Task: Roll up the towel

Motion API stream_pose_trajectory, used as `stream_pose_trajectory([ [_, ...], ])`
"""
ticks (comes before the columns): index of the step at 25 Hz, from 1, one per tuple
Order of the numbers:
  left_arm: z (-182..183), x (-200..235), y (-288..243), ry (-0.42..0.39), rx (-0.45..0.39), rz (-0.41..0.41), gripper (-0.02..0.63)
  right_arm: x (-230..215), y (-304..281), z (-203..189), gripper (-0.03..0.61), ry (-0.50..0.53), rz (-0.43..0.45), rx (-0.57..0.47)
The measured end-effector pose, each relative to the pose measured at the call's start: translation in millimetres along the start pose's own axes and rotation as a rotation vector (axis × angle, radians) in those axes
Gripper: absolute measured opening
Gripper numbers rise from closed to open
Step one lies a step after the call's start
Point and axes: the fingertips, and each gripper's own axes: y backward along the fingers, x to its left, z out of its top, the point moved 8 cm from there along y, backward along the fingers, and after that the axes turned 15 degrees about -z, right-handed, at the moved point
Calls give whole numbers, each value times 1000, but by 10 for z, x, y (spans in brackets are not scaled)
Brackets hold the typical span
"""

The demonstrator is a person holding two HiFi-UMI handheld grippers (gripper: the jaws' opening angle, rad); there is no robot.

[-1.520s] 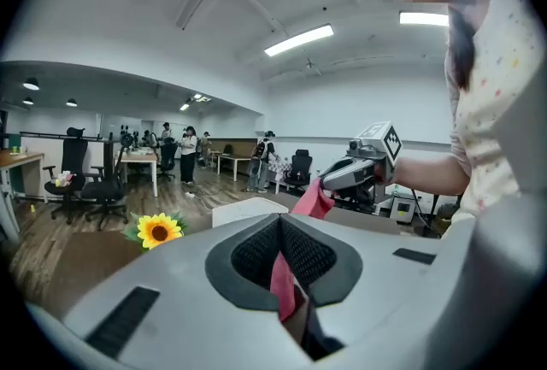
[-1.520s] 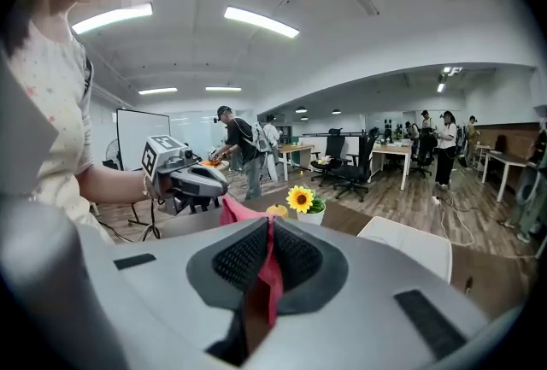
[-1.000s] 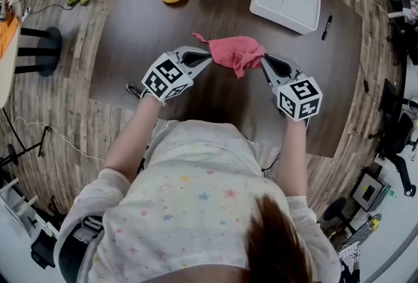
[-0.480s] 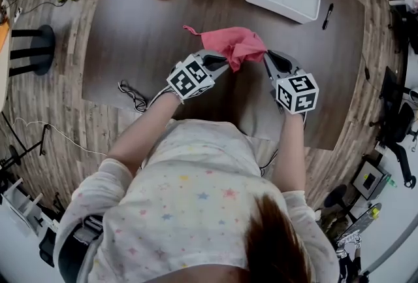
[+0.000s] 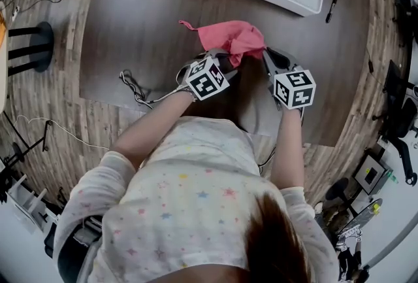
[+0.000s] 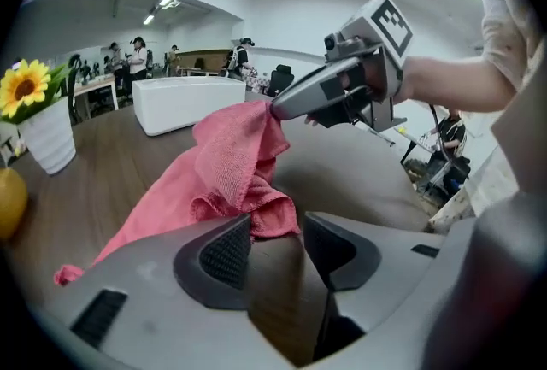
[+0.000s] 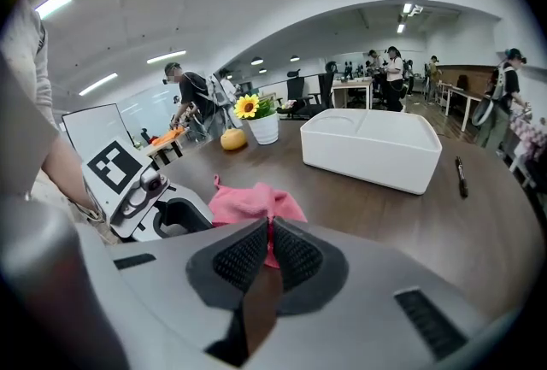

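Your right gripper (image 7: 268,227) clamps the pink towel (image 5: 228,37), which drapes from it, bunched, onto the table (image 5: 130,27). Your left gripper (image 6: 276,227) has just been opening: jaws apart, nothing between, towel edge at their tips.

The person reaches both arms forward from the body, the left forearm (image 5: 153,130) angled inward and the right forearm (image 5: 287,144) nearly straight ahead. Each gripper is tipped downward with its marker cube facing up. The left gripper (image 5: 228,59) has just been opening its jaws. They now stand apart, with an edge of the towel (image 5: 228,34) lying at their tips but not pinched between the pads. The right gripper (image 5: 267,56) has its jaws pressed together on a fold of the towel — the two grippers sit near each other, tips pointing away from the person
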Motion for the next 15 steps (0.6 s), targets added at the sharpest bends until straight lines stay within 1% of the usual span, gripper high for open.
stream_pose_trajectory([
  [2, 2, -15, -30, -47, 47, 47, 184, -3, -4, 1, 17, -6, 0, -2],
  [4, 2, -24, -45, -93, 75, 97, 178, -5, -4, 4, 17, -9, -1, -5],
  [6, -5, -14, -49, -128, 93, 137, 132, -12, -4, -1, 17, -11, -3, -5],
  [7, -7, 2, -40, -130, 95, 148, 111, -19, -8, -7, 17, -12, -4, -4],
  [8, -8, 24, -21, -122, 91, 149, 82, -25, -13, -15, 18, -13, -3, -2],
  [10, -11, 63, 44, -93, 74, 133, 55, -32, -22, -37, 21, -16, -1, 5],
  [12, -14, 84, 127, -74, 55, 113, 43, -37, -32, -70, 30, -21, -1, 14],
  [15, -14, 92, 260, -58, 22, 89, 34, -48, -42, -132, 66, -42, -5, 21],
])
